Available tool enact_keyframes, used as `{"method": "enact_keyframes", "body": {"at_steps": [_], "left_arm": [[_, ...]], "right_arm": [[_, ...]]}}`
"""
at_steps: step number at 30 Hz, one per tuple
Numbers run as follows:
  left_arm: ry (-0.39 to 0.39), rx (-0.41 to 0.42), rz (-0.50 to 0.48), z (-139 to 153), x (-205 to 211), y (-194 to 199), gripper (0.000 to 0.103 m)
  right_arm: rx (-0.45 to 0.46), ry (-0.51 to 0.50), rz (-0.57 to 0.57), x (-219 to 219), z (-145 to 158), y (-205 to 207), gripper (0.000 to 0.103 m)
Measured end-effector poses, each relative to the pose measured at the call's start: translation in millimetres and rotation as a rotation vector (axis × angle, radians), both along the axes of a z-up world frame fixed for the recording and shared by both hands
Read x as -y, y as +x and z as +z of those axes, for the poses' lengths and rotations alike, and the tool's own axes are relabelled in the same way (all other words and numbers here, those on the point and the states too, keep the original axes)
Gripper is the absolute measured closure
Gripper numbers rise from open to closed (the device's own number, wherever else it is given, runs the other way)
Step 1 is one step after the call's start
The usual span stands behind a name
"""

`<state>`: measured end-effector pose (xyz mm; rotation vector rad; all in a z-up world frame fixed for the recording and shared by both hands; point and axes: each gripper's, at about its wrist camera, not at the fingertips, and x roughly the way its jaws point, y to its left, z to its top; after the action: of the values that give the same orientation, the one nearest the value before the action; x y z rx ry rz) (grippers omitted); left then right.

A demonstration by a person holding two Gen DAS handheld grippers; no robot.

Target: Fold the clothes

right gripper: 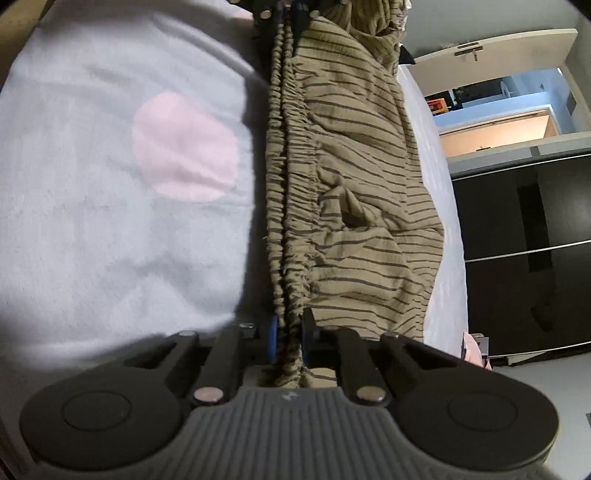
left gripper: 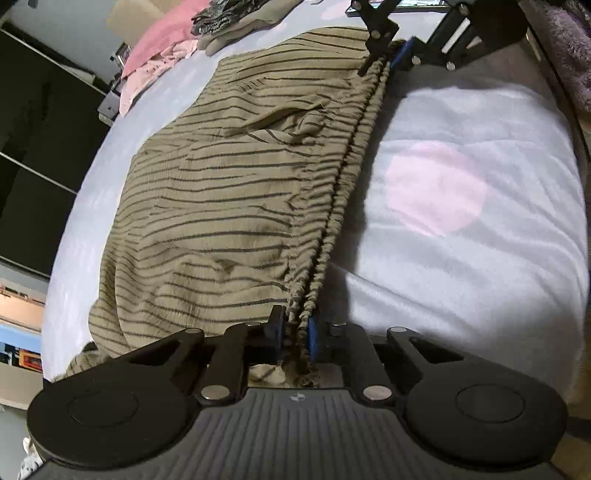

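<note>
An olive garment with thin dark stripes (left gripper: 229, 192) lies spread on the bed, its gathered elastic waistband (left gripper: 354, 166) stretched taut between both grippers. My left gripper (left gripper: 295, 328) is shut on one end of the waistband. At the far end, my right gripper (left gripper: 388, 59) pinches the other end. In the right wrist view, the right gripper (right gripper: 288, 332) is shut on the waistband (right gripper: 284, 184), the striped garment (right gripper: 362, 177) hangs to the right, and the left gripper (right gripper: 288, 14) holds the far end at the top edge.
A pale lilac bed cover (left gripper: 461, 258) with pink circles (left gripper: 436, 188) carries the garment. Pink clothes (left gripper: 159, 48) and a grey patterned pile (left gripper: 229, 18) lie at the far end. A dark wardrobe (right gripper: 524, 251) and an open doorway (right gripper: 495, 110) stand beside the bed.
</note>
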<state>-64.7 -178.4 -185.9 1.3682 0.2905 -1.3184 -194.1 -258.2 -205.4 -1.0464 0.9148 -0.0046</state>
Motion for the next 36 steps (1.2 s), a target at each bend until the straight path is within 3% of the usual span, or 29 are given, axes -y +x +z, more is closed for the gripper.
{"method": "enact_keyframes", "body": {"at_steps": [7,11,15,20,27,30,31,32,36], "left_arm": [[0.042,-0.068,-0.04,32.3,-22.6,-13.9,0.096],[0.083,-0.153,-0.053,46.2,-35.3,-21.9,0.096],[0.185,-0.225,-0.103,42.4,-50.9,-34.9,0.096],[0.262,-0.247,-0.135,28.2,-60.4,-44.1,0.096],[0.269,-0.26,-0.101,12.4,-58.9,-37.9,0.096],[0.254,-0.296,-0.064,16.0,-59.0,-33.8,0.092],[0.247,-0.32,-0.044,19.4,-59.2,-31.8,0.09],[0.241,-0.344,-0.023,22.8,-59.3,-29.7,0.087],[0.214,-0.433,0.052,36.9,-60.3,-22.4,0.074]], "right_arm": [[-0.026,0.206,-0.078,8.8,51.7,-11.3,0.093],[-0.124,0.3,-0.071,6.8,63.9,-27.6,0.093],[-0.242,0.407,-0.06,-0.3,66.4,-43.3,0.093],[-0.326,0.442,-0.032,-9.5,57.3,-56.6,0.093],[-0.364,0.463,-0.044,4.1,49.3,-50.4,0.092],[-0.374,0.443,-0.023,0.5,48.7,-53.2,0.078],[-0.379,0.439,-0.01,-3.6,49.0,-57.5,0.067],[-0.377,0.433,0.003,-6.3,49.9,-60.7,0.062],[-0.324,0.439,0.011,-5.5,63.4,-67.2,0.06]]}}
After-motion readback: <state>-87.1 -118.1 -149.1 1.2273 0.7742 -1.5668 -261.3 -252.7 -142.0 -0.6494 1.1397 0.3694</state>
